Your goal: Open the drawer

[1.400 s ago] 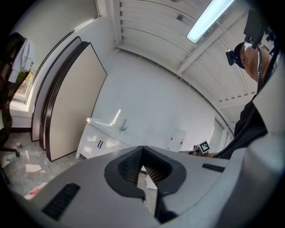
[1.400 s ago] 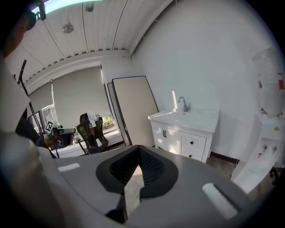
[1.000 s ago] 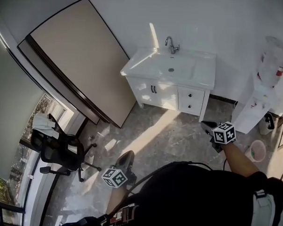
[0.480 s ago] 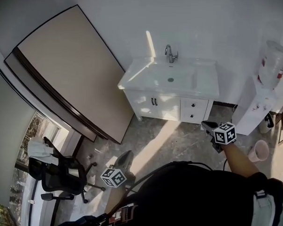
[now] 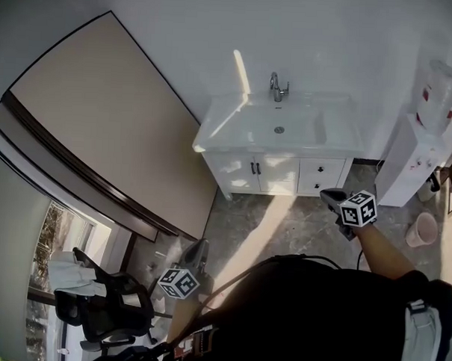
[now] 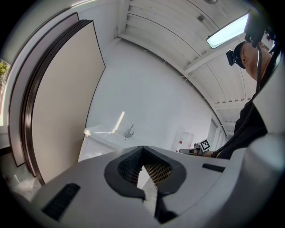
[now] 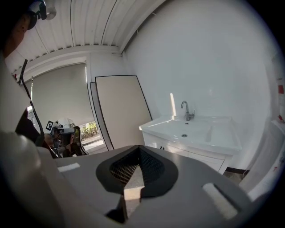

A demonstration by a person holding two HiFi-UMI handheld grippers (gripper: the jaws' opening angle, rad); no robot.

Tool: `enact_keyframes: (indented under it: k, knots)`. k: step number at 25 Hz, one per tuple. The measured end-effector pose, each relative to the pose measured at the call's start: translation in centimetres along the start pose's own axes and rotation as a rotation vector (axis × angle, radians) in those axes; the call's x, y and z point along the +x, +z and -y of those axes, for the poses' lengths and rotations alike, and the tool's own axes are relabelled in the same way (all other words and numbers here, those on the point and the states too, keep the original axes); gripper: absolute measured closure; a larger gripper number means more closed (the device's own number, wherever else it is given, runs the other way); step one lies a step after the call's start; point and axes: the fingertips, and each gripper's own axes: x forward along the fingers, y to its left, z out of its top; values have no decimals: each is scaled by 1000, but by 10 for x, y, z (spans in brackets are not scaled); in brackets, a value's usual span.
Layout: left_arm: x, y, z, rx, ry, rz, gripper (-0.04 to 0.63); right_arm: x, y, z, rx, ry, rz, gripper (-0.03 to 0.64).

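Head view has the drawer [image 5: 320, 173] in the right-hand part of the vanity [image 5: 234, 173] front. It looks like one of two stacked there, each with a small dark knob, and both are shut flush. To their left on the same front are two doors with dark handles, and the tap [image 5: 276, 87] stands at the back of the top.

Nearest to the vanity is the right gripper [image 5: 331, 195]. It is out over the floor in front of the vanity's right end, aimed at it but well apart. Its jaws are pressed together with nothing between them. The left gripper [image 5: 198, 250] hangs farther back, off the vanity's left corner, and its jaws are likewise closed and empty.

A dispenser [image 5: 410, 165] stands just beside the vanity's right end, with a pink bucket [image 5: 422, 229] in front of it. A big board [image 5: 101, 126] leans on the wall to the vanity's left, and a chair [image 5: 100, 313] sits far off that way.

From where I stand, the trouble is likely to come at the knob. It is small, so closed jaws would only bump it, and a shallow pinch could slip off on the pull. The door handles sit close enough to be taken by mistake. A right-side reach could also knock the dispenser.
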Motion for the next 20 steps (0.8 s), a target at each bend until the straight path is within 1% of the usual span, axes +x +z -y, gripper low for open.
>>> enact_keyframes:
  k: [5,8,11,15,20]
  knots:
    - [13,0,-38,-31,36,-5,604,46,13,16,10,8,-11,615]
    - [32,3,-56,-34,59,-5,604,80,21,29,8,43,-17,615]
    - [60,10,-67,-27,88,4,604,114,31,53,6,81,-21,615]
    - [109,32,-82,-27,135,25,604,164,61,98,0,121,-38,615]
    - [175,63,-97,-17,177,60,604,221,118,148,-49,184,-33,615]
